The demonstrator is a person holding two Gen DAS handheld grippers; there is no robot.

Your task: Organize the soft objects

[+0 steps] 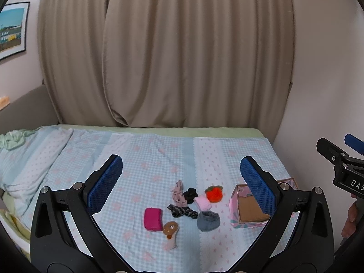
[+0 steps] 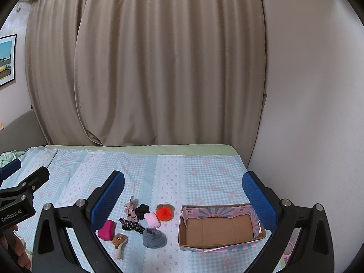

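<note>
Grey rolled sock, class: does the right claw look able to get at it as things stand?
Probably yes: the right claw is open, and the grey rolled sock lies uncovered at the pile's near edge, beside the box.

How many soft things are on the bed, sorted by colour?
Pink: 3, the magenta pouch, light pink roll, dusty pink scrunchie
Black: 2, the black scrunchie, patterned black scrunchie
Orange: 1, the orange pompom
Grey: 1, the grey sock
Brown: 1, the brown plush clip
Total: 8
</note>
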